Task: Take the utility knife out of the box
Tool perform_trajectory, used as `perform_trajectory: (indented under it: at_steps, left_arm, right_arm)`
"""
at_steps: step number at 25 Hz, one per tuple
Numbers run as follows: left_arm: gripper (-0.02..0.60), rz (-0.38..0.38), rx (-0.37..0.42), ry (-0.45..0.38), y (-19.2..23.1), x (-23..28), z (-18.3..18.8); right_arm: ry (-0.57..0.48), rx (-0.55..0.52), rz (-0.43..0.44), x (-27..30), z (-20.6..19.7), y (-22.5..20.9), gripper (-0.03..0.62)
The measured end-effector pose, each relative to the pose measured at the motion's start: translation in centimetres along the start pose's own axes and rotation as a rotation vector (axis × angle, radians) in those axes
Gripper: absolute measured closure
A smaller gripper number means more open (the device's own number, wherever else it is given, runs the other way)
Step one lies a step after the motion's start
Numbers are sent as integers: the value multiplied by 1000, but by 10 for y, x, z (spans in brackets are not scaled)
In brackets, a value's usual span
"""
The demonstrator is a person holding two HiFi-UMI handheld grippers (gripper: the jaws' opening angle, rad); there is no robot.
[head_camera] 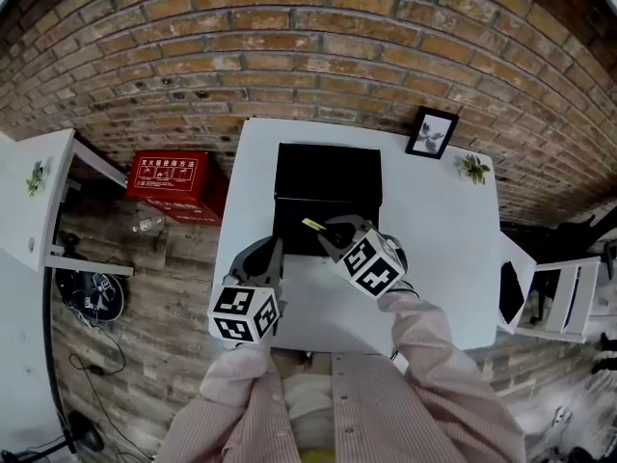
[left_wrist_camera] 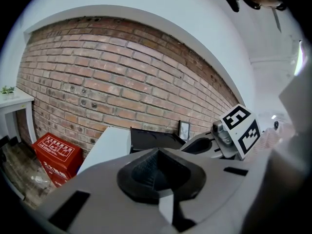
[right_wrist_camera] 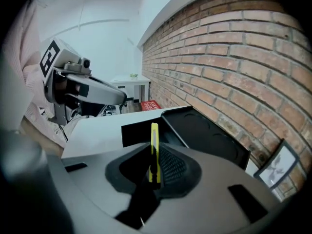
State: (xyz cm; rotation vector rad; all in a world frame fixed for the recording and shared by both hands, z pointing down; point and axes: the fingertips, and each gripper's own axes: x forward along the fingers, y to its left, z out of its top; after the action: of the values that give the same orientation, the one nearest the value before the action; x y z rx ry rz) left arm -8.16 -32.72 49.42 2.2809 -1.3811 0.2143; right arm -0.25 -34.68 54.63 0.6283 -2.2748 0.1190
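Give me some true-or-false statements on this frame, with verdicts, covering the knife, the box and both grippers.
1. The right gripper is clamped on the yellow utility knife. True.
2. The black box is closed. False: its lid is folded open behind it.
3. The left gripper grips the lid. False: its jaws are together with nothing between them.
4. A picture frame stands at a far corner of the table. True.
5. The red box sits on the table. False: it is on the floor beside it.
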Motion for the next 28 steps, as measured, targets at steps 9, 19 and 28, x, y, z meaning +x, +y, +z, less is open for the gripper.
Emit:
perform_trajectory:
  at_steps: [9, 19, 28]
  left_arm:
    - [589, 20, 26, -60, -2, -14, 19]
    - [589, 28, 77, -127, -8, -30, 44]
    - [589, 1, 130, -193, -24, -43, 66]
  right_arm:
    - [-220, 147, -89, -39, 20, -9, 540]
    - [-447, 277, -148, -84, 36, -12, 540]
    - [-622, 369, -214, -131, 42, -24, 541]
